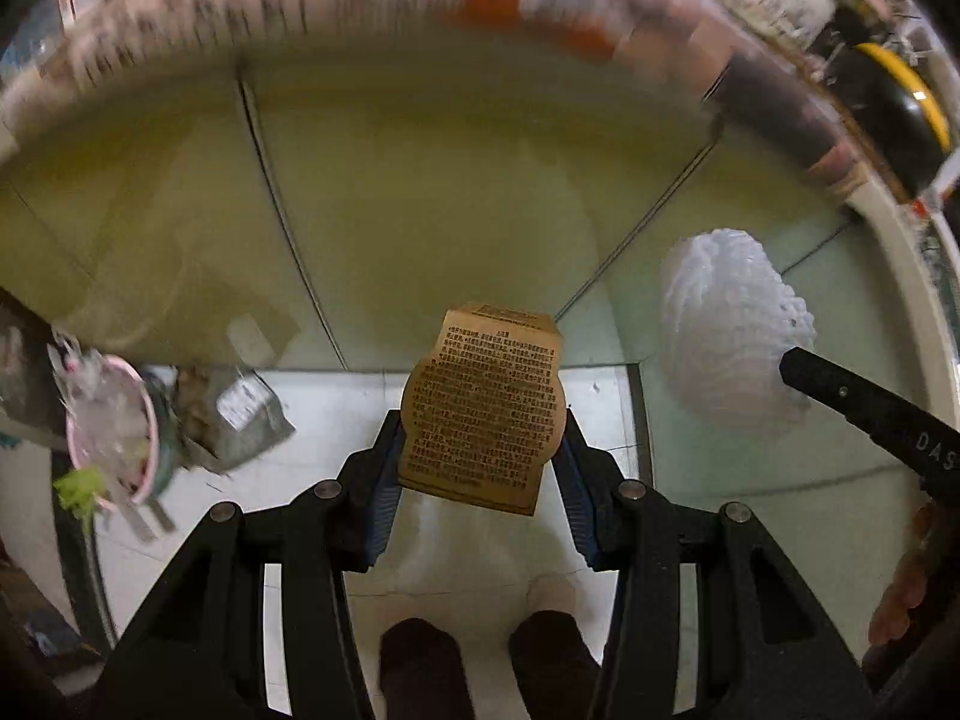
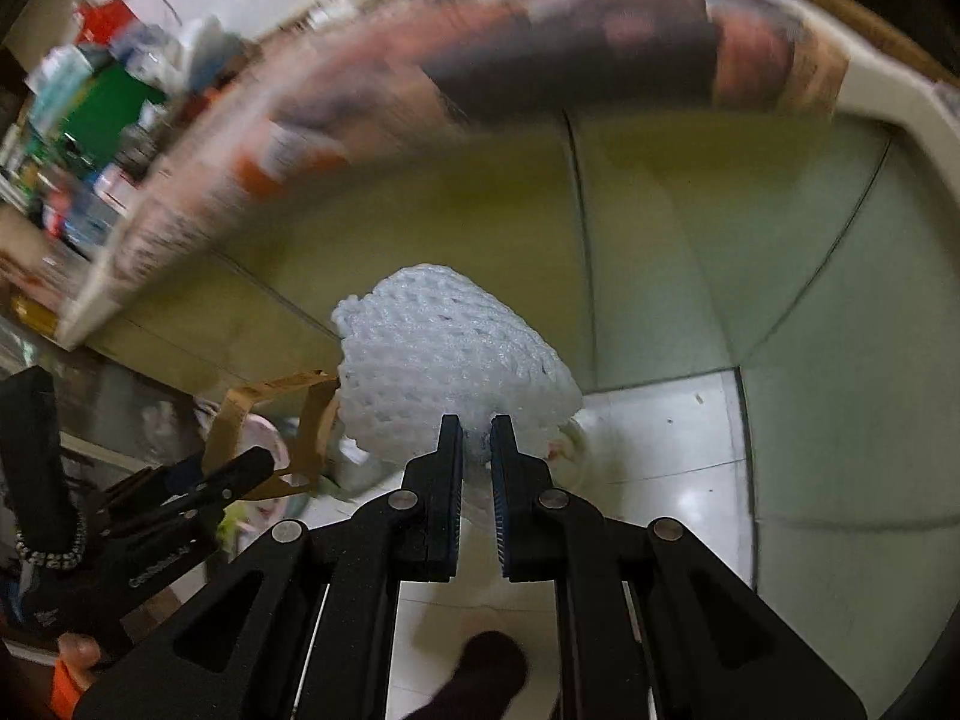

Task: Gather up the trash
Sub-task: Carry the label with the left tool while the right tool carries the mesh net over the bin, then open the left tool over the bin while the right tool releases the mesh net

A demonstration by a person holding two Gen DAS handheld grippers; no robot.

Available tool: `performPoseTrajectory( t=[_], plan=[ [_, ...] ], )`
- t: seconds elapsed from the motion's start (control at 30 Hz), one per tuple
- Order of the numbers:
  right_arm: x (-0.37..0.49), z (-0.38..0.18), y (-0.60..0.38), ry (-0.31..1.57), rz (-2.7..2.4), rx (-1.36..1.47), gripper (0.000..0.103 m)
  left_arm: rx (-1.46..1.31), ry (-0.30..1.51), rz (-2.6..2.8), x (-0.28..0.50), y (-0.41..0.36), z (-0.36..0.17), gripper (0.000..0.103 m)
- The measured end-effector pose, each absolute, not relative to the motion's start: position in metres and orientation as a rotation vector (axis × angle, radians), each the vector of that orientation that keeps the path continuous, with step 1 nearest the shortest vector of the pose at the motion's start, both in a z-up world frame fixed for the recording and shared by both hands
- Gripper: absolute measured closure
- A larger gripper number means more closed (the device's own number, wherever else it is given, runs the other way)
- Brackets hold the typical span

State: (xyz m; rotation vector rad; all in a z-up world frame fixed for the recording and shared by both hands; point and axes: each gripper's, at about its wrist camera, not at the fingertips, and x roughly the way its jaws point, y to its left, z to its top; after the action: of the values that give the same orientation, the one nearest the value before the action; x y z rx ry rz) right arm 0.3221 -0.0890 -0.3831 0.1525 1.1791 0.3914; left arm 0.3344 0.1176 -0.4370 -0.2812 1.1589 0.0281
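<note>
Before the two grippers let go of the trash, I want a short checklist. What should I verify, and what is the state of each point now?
1. Left gripper grips the brown printed box between its pads: ok.
2. Right gripper is shut on the white foam net: ok.
3. Pink trash basket in view: ok, low on the left of the left wrist view.
4. Either item is above the basket: not ok, floor tiles lie under the box.
5. Room left in the basket: cannot tell, it already holds trash.

White tiled floor [image 1: 336, 420]; pink bin [image 1: 114, 432] with trash, grey bag [image 1: 240, 420] lying beside.
</note>
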Motion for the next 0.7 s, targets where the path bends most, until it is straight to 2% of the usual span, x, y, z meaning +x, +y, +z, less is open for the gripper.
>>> performPoseTrajectory(
  t=[0.17,0.2,0.23,0.4,0.47,0.53,0.7],
  plan=[
    [0.343,-0.473,-0.094,1.209,0.412,0.115,0.094,-0.308,1.2,0.047,0.353,0.108,-0.535,0.056],
    [0.343,-0.473,-0.094,1.209,0.412,0.115,0.094,-0.309,1.212,0.051,0.358,0.107,-0.561,0.056],
    [0.35,-0.516,-0.093,1.225,0.414,0.102,0.094,-0.308,1.224,0.052,0.362,0.106,-0.585,0.056],
    [0.359,-0.614,-0.087,1.267,0.43,0.092,0.094,-0.318,1.287,0.035,0.38,0.107,-0.69,0.056],
    [0.362,-0.626,-0.085,1.275,0.434,0.089,0.094,-0.315,1.309,0.025,0.386,0.108,-0.725,0.056],
    [0.367,-0.681,-0.074,1.304,0.451,0.075,0.094,-0.288,1.327,0.024,0.39,0.107,-0.76,0.056],
    [0.367,-0.724,-0.059,1.326,0.48,0.05,0.093,-0.247,1.353,-0.009,0.397,0.102,-0.825,0.056]
  ],
)
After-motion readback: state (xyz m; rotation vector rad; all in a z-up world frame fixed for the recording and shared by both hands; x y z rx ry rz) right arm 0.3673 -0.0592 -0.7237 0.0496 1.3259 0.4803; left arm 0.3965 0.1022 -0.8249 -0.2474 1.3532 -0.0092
